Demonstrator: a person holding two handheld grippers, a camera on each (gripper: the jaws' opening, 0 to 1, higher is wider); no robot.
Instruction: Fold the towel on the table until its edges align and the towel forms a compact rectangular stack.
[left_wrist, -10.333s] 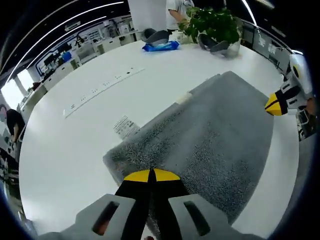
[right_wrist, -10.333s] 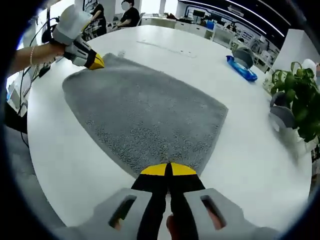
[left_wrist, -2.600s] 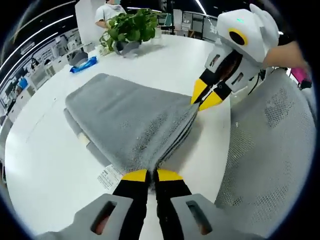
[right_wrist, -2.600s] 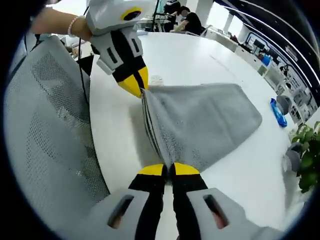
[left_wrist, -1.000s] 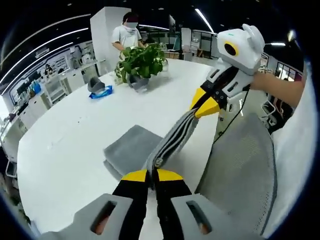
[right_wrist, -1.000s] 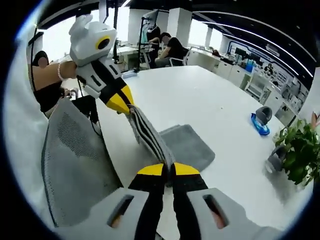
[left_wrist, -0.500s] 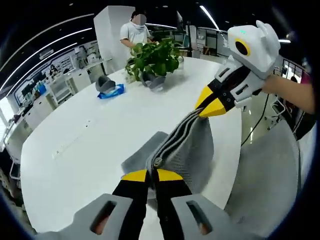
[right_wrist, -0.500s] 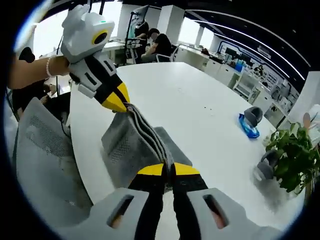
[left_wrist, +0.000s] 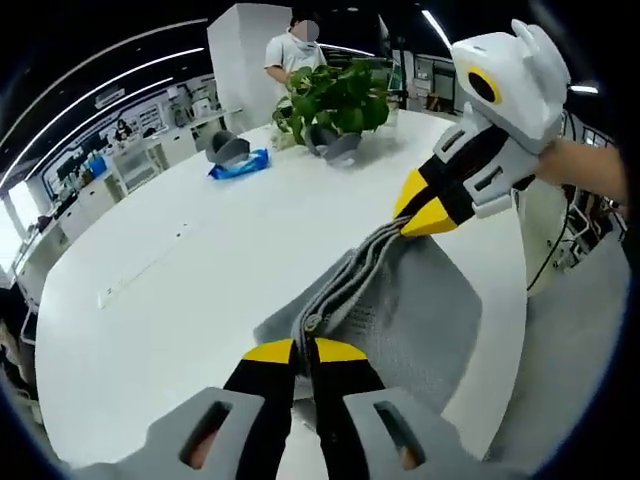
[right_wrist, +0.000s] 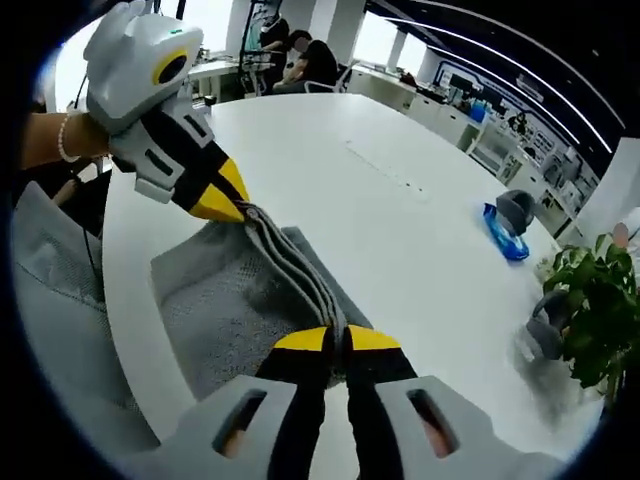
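Note:
A grey towel (left_wrist: 400, 310) (right_wrist: 225, 300), folded into several layers, hangs over the white table (left_wrist: 200, 260) (right_wrist: 400, 200) with its lower part resting on the table near the edge. Its top folded edge is stretched between both grippers. My left gripper (left_wrist: 303, 349) is shut on one end of that edge. At the other end my right gripper (right_wrist: 336, 339) is shut too. In the left gripper view the right gripper (left_wrist: 425, 215) comes in from the right; in the right gripper view the left gripper (right_wrist: 225, 205) comes in from the upper left, held by a hand.
A potted plant (left_wrist: 340, 100) (right_wrist: 590, 300), a blue packet (left_wrist: 238, 166) (right_wrist: 505, 238) and grey objects stand at the table's far side. A mesh chair (right_wrist: 45, 330) sits by the table's near edge. People are in the background.
Both grippers carried the held towel edge further over the table and lower. More of the towel's lower part now lies spread on the tabletop.

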